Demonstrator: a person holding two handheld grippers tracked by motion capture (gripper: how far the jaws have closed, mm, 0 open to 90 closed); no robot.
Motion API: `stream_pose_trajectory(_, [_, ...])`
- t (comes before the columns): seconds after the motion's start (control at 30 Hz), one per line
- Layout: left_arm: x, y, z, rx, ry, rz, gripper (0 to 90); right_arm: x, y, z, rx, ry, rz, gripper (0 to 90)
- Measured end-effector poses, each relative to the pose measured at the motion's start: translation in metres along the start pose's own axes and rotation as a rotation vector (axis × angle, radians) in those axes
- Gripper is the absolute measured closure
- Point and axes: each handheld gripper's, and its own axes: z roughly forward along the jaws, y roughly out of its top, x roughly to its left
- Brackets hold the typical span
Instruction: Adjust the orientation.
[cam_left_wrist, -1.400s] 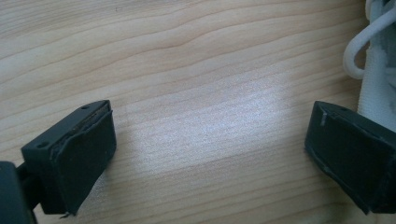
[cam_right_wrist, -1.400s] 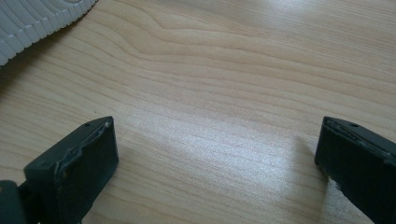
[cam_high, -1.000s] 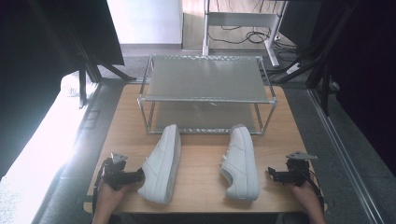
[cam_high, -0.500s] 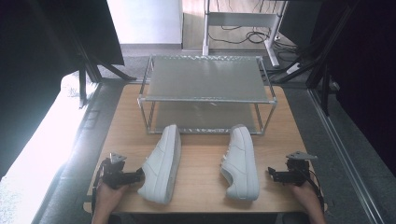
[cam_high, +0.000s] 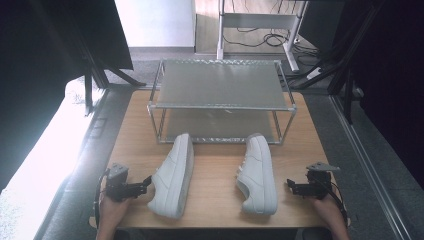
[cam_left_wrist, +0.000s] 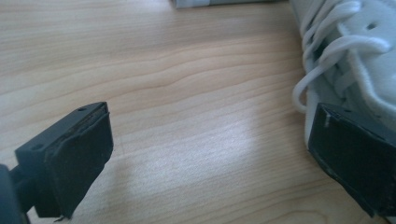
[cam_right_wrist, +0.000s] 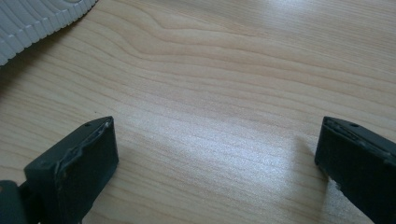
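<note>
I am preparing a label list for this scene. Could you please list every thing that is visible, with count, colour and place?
left shoe: 1, white, on its side, near-left on the table, beside the left gripper
right shoe: 1, white, on its side, near-right on the table
rack: 1, metal, two shelves, far half of the table
table: 1, light wood, centre
desk frame: 1, white, on the floor behind the table
left gripper: 1, black, near-left table edge, open
right gripper: 1, black, near-right table edge, open
</note>
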Motion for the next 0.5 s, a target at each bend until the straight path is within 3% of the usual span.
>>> stream_pose_trajectory(0.17, [-0.005,0.002,0.001,-0.002,-0.017,0.033,0.0,0.0,0.0,0.0,0.0,0.0,0.0,0.0])
stream_pose_trajectory(0.37, [-0.013,0.004,-0.001,-0.022,-0.037,0.046,0.0,0.0,0.0,0.0,0.0,0.002,-0.002,0.0])
stream_pose_trajectory(0.5, [-0.02,0.006,-0.002,-0.025,-0.03,0.066,0.0,0.0,0.0,0.0,-0.001,0.003,-0.004,0.0])
